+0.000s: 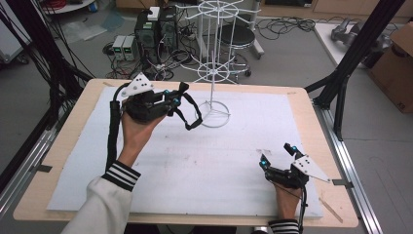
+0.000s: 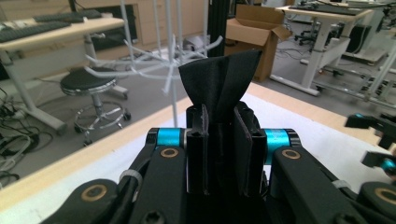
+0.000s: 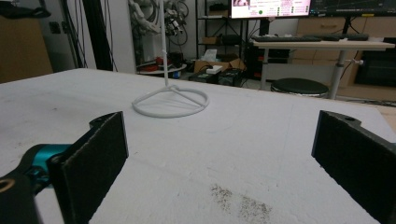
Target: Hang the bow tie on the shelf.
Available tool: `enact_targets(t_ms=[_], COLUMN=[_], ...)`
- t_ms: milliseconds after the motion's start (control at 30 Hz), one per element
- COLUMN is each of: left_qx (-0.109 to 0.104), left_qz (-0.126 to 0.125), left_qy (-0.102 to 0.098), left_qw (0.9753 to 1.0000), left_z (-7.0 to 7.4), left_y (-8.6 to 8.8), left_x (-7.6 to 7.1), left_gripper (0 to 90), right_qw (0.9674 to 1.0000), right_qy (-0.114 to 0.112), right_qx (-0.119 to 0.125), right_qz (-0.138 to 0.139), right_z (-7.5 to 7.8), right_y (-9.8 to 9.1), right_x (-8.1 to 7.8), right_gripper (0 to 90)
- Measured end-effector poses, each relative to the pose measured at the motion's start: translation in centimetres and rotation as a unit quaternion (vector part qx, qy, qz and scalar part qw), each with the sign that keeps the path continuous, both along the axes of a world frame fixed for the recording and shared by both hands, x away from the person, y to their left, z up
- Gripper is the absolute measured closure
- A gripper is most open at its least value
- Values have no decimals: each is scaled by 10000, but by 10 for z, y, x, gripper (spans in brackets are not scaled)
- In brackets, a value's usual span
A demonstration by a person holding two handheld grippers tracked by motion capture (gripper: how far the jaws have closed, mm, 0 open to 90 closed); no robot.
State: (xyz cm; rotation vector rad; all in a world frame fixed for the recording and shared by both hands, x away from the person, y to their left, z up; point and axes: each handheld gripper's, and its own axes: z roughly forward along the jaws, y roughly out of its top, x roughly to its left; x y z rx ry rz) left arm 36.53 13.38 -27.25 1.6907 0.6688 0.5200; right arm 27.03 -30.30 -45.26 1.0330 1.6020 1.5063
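My left gripper [image 1: 181,95] is held up over the far left of the white mat, shut on a black fabric strap [image 1: 192,117]. The strap's loop hangs down from the jaws, just left of the white wire stand [image 1: 213,73]. In the left gripper view the strap's folded end [image 2: 219,74] fans out above the pinching pads [image 2: 245,149], with the stand's wire arms [image 2: 154,65] close behind. My right gripper [image 1: 276,155] rests on the mat at the near right, open, with nothing between its pads [image 3: 93,158]. The stand's ring base [image 3: 170,102] lies ahead of it.
A white mat [image 1: 234,161] covers the wooden table [image 1: 311,112]. Black frame posts [image 1: 360,44] rise at the right and left edges. Beyond the far edge are a stool [image 1: 238,36], computer boxes [image 1: 156,27] and cables on the floor. A cardboard box [image 2: 254,32] stands farther off.
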Motion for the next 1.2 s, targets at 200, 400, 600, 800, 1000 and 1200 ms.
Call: enact_targets(t_ms=[200, 400, 600, 800, 1000, 1200], left_qx=[78, 82, -24, 4, 1, -18], left_qz=[65, 91, 157, 164, 221, 226], left_qy=[-112, -201, -224, -326, -364, -304], left_qw=[9999, 9997, 9996, 9993, 9991, 9993], left_z=[3, 4, 7, 7, 2, -2], left_y=[0, 3, 2, -3, -3, -4], left_x=[12, 23, 37, 46, 55, 64], left_gripper=[766, 766, 766, 766, 766, 766], right_qw=[10000, 10000, 10000, 10000, 10000, 10000], right_qy=[14, 11, -6, 17, -7, 1], right_qx=[13, -1, -2, -1, -20, -20], right_qz=[2, -6, -4, 3, 6, -1], right_z=[0, 0, 0, 0, 0, 0], right_y=[0, 0, 0, -1, -1, 0], right_x=[0, 0, 0, 0, 0, 0], right_gripper=[26, 26, 26, 26, 26, 26])
